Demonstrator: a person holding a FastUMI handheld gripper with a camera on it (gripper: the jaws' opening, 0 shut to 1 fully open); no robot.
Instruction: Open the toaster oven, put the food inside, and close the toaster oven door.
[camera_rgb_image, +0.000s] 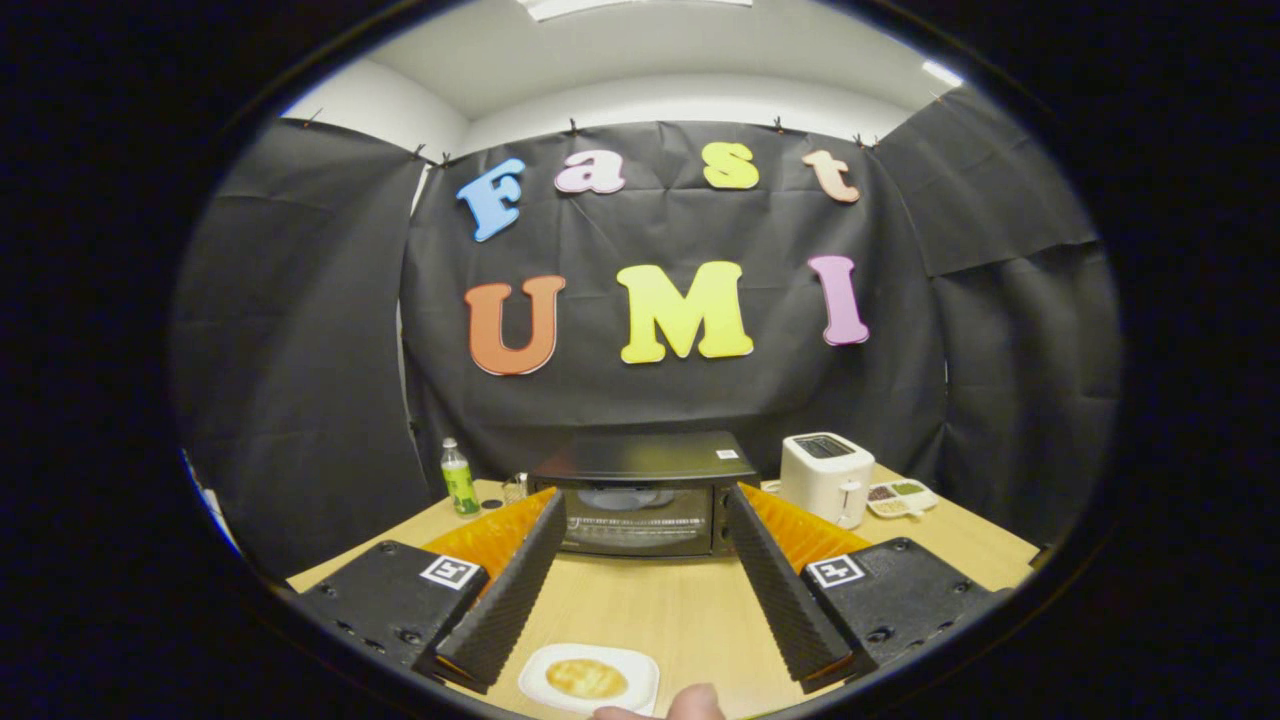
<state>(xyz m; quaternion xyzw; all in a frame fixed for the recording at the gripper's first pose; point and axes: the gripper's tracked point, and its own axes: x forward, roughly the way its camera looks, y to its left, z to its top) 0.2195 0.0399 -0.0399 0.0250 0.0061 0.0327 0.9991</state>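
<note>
A black toaster oven (640, 495) stands at the back of the wooden table (660, 610), its glass door closed and facing me. On the near table edge lies a small white plate (540, 690) with a round golden piece of food (586, 679). My gripper (646, 515) is open, held above the table with nothing between its fingers. The plate lies low between the finger bases, and the oven sits beyond the fingertips. A person's fingertip (695, 703) shows beside the plate.
A white slot toaster (826, 477) stands right of the oven, with a small tray of bits (901, 497) behind it. A green bottle (459, 478) stands to the oven's left. Black cloth walls close in the table on three sides.
</note>
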